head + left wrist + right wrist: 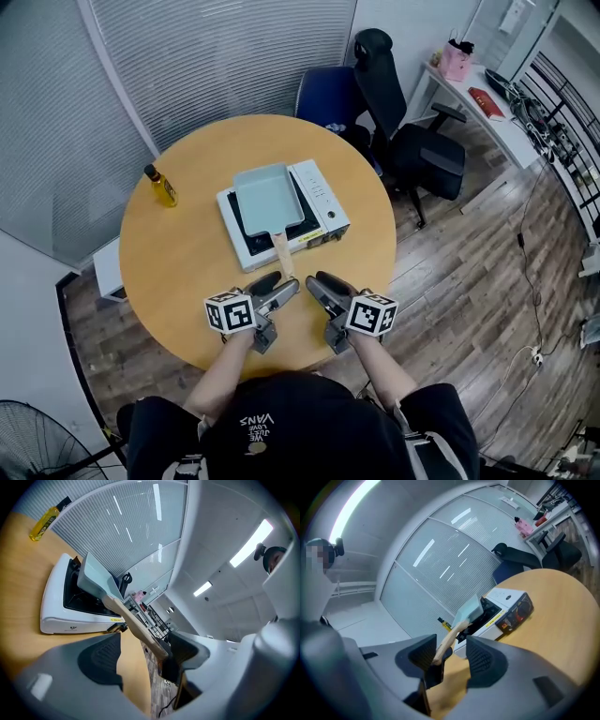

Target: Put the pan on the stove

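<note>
Already the pan [266,199] was seen set on the stove [323,202], so the task was judged all but done. The left gripper [281,282] and right gripper [317,281] were held wide open about the handle [280,251] tip, nothing clamped; only their withdrawal was left

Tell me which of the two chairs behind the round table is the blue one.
The blue chair is the left one, just beyond the table's far edge. To its right stands the black office chair, taller, with a headrest and an armrest.
</note>
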The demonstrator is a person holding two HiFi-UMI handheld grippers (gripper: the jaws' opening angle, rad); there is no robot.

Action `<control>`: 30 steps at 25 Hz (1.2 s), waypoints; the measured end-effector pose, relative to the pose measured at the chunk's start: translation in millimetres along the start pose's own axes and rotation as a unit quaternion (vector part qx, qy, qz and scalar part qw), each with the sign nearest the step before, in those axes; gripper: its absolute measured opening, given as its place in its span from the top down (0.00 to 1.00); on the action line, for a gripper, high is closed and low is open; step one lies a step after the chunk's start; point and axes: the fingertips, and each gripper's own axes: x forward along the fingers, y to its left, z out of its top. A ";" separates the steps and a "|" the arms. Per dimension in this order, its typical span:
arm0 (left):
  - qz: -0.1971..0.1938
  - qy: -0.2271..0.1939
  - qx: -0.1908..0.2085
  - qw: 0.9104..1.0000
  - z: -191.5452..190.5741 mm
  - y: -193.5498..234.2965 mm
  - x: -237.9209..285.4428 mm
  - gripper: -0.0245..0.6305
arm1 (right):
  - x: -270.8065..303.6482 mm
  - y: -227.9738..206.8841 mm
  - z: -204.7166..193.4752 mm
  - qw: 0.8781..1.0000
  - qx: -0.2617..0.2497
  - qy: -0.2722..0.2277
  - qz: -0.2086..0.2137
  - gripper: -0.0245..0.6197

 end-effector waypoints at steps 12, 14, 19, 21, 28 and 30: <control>0.031 -0.031 0.029 0.999 -40.4 -35.1 -29.0 0.48 | -49.0 20.3 -31.1 0.999 -0.042 0.027 -0.003 0.68; 0.037 -0.037 0.036 0.998 -47.2 -40.7 -32.9 0.48 | -56.6 22.7 -35.6 0.998 -0.050 0.030 -0.003 0.68; 0.058 -0.043 0.072 0.995 -63.2 -56.7 -41.3 0.48 | -76.1 31.1 -44.9 0.997 -0.073 0.032 -0.002 0.72; 0.069 -0.045 0.089 0.993 -68.2 -64.0 -45.0 0.48 | -84.0 34.0 -48.3 0.996 -0.081 0.033 -0.003 0.74; 0.087 -0.053 0.118 0.988 -89.4 -81.0 -53.8 0.50 | -108.2 37.6 -64.7 0.995 -0.090 0.042 -0.002 0.82; 0.090 -0.056 0.120 0.987 -95.3 -84.8 -57.1 0.54 | -115.0 38.5 -68.7 0.995 -0.088 0.041 -0.004 0.84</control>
